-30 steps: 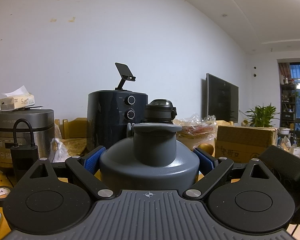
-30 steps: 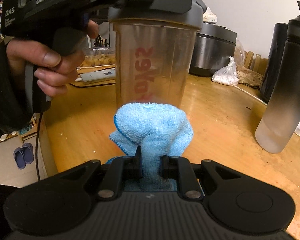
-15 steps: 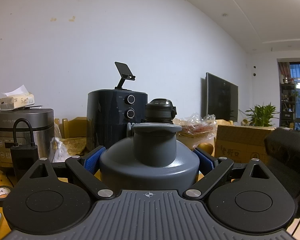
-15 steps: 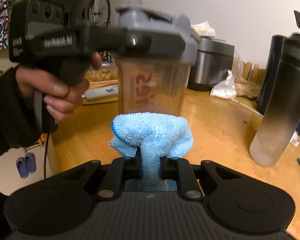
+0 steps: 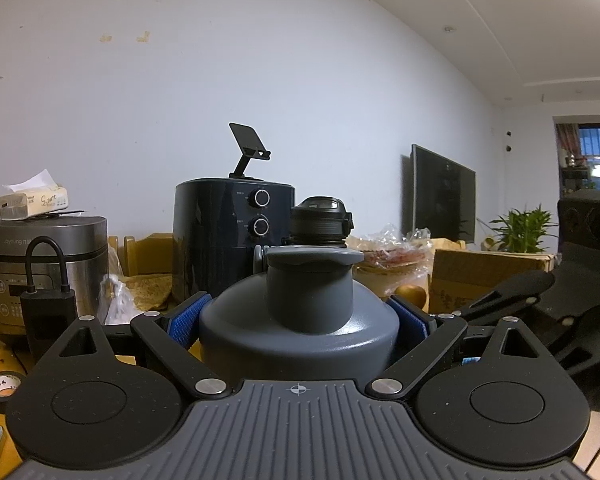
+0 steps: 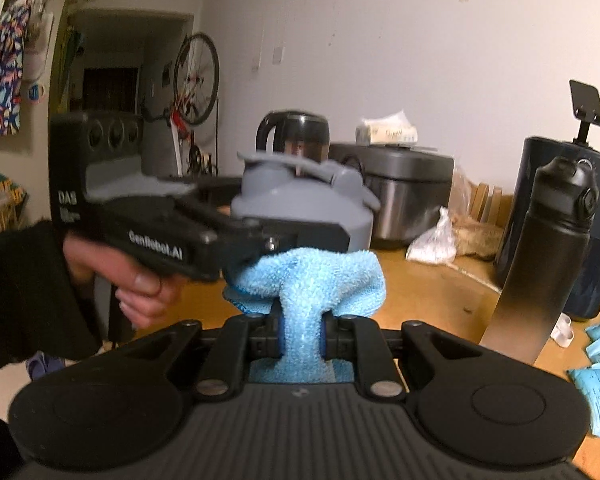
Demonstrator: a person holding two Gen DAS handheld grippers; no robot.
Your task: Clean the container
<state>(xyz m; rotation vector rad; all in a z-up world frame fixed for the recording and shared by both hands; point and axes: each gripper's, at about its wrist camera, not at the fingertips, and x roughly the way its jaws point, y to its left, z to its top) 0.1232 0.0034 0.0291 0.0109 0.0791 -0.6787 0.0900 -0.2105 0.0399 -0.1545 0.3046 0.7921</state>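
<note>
The left claw (image 5: 299, 320) clamps the grey lid (image 5: 300, 312) of the container, its blue pads (image 5: 188, 320) pressed against the lid's two sides. In the right wrist view the person's hand (image 6: 136, 276) grips that claw's handle and holds the container above the wooden counter (image 6: 432, 292); only the lid shows there, the body hidden behind the cloth. The right claw (image 6: 302, 334) is closed narrow on a blue microfibre cloth (image 6: 308, 280), whose bunched end rises just in front of the lid's lower edge. To the right a dark water bottle (image 6: 540, 264) stands upright on the counter. Behind it stands a dark air fryer (image 5: 228, 236), and a steel rice cooker (image 5: 40, 264) sits further left.
</note>
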